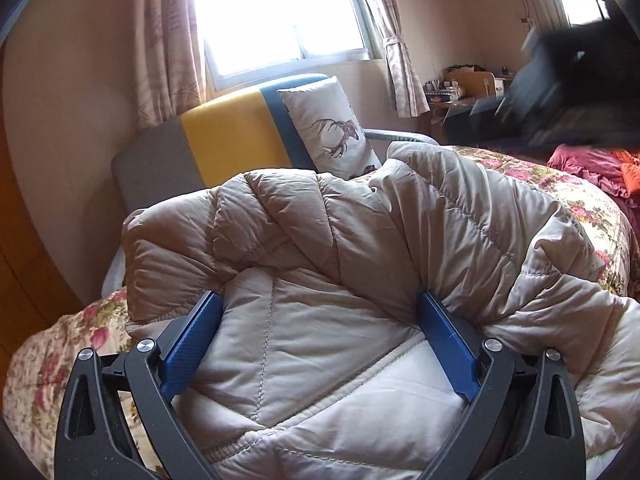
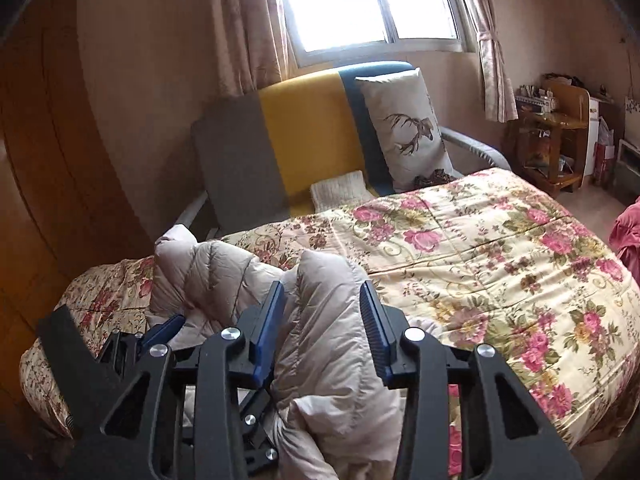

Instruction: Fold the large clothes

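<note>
A beige quilted puffer jacket (image 1: 340, 248) lies bunched on the floral bedspread (image 1: 572, 196). My left gripper (image 1: 320, 300) is open wide, its blue pads either side of a thick fold of the jacket. My right gripper (image 2: 322, 292) has its blue pads around a puffy fold of the same jacket (image 2: 320, 320); the jaws stand partly apart, with the fabric filling the gap. The left gripper (image 2: 160, 332) shows at the lower left of the right wrist view, by the jacket. A dark blurred shape, likely the right gripper (image 1: 560, 80), is at the upper right of the left wrist view.
The floral bedspread (image 2: 500, 260) stretches right. A grey, yellow and blue chair (image 2: 300, 132) with a deer pillow (image 2: 408, 128) stands behind the bed under the window. A wooden wardrobe (image 2: 40, 160) is on the left. A red cloth (image 1: 592, 168) lies far right.
</note>
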Demonstrator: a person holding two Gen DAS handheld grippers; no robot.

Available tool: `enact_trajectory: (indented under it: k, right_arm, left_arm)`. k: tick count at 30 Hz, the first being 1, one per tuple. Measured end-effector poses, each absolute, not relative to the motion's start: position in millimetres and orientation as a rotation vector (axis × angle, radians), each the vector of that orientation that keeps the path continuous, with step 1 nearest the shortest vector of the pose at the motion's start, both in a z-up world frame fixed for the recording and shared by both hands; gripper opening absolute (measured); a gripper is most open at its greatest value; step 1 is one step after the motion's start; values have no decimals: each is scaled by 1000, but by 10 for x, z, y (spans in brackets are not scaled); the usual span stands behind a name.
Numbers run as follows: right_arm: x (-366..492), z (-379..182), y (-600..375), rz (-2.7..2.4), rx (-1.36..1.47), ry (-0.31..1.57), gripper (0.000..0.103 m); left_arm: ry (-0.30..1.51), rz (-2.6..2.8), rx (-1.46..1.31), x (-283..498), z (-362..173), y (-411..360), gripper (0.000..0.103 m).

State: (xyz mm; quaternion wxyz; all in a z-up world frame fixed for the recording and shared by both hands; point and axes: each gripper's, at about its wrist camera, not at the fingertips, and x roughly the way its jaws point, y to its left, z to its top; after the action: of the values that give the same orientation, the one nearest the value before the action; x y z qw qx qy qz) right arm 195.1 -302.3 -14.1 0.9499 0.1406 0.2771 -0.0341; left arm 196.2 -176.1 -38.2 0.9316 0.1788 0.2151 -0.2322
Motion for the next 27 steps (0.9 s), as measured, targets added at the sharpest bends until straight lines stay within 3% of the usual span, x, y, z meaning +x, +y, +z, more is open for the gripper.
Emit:
enact_trajectory:
  k: [7,13,18,27]
  right_arm:
    - [2129,-781,-3231,-195,300,627,33]
    - [2075,-930,-3280,-220,307,616,34]
    - [2111,-968,-3249,-235,282,624,35]
    - [2304,-1092,-3391,-220,346,702,40]
  left_arm:
    - [496,-520,275,1987,-217,-1565,99]
    - [590,-373,135,2349,104,-1388,99]
    - [748,-286,162,2893,-79,-1554,100]
    - [777,-221,251,3093,-440,-1709,100]
